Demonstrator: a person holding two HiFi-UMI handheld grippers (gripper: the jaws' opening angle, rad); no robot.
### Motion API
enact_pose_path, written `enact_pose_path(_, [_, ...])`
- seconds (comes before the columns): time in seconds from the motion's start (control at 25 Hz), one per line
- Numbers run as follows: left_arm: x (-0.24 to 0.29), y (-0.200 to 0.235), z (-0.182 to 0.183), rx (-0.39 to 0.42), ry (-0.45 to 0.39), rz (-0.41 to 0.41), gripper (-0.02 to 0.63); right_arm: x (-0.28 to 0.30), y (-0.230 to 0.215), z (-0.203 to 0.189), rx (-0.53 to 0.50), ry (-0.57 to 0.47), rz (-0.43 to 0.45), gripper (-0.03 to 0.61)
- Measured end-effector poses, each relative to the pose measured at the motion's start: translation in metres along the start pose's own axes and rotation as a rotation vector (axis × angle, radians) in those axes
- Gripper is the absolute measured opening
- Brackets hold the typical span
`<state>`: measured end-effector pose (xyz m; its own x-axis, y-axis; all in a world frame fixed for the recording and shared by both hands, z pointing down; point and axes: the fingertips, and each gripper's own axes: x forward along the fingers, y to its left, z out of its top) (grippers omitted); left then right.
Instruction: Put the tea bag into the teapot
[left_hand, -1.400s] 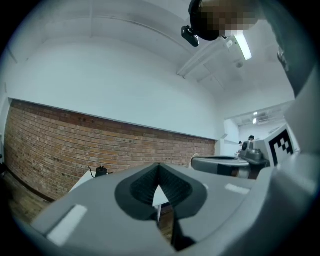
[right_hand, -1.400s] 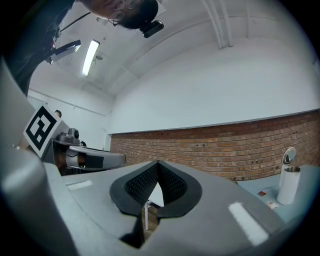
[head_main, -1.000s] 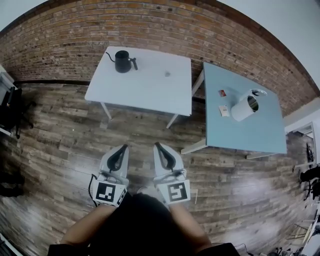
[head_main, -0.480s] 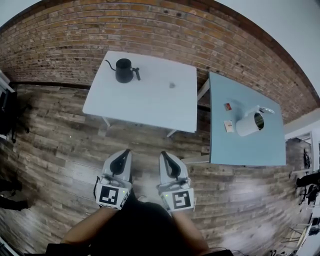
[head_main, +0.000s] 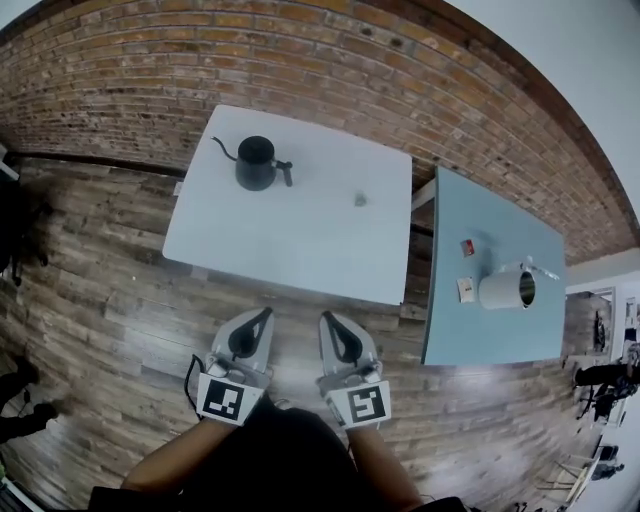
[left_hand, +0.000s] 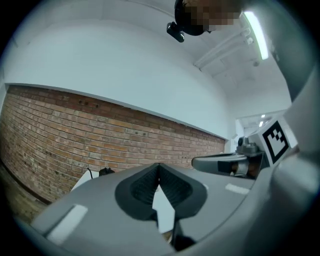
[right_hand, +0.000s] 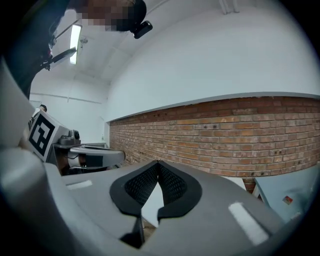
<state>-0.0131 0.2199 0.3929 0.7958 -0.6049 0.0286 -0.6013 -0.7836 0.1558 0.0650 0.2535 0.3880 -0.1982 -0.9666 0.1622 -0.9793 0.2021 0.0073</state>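
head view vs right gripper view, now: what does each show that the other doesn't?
Only the head view: the black gooseneck kettle, the white teapot lying on its side, and both marker cubes from above.
Only the right gripper view: a ceiling light and the white upper wall.
Both: the brick wall, the blue-grey table, the left gripper, and the right gripper, whose fingers are shut with nothing between them.
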Motion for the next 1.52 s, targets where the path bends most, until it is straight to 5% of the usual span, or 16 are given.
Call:
enact_pose_path(0.36, [0.036,0.073,0.011,-0.085,0.007,-0.023,-0.002,0.07,-0.01,0.013,0.006,0.018,-0.026,0.003])
enact_pose_path(0.76, [0.068,0.101,0.015,-0.054,0.039,-0.02,-0.002,0.107,-0.03,0.014,0.004,0.05,-0.046,0.003])
enact_pose_path(1.28, [0.133,0.114,0.038,-0.046,-0.007,0.069,-0.002,0.153,-0.079,0.025,-0.021,0.019,0.024,0.003])
enact_pose_path(1.52, [0.156,0.124,0.032,-0.039,0.006,0.172,-0.002,0.18,-0.1,0.028,-0.027,-0.002,0.103,0.003])
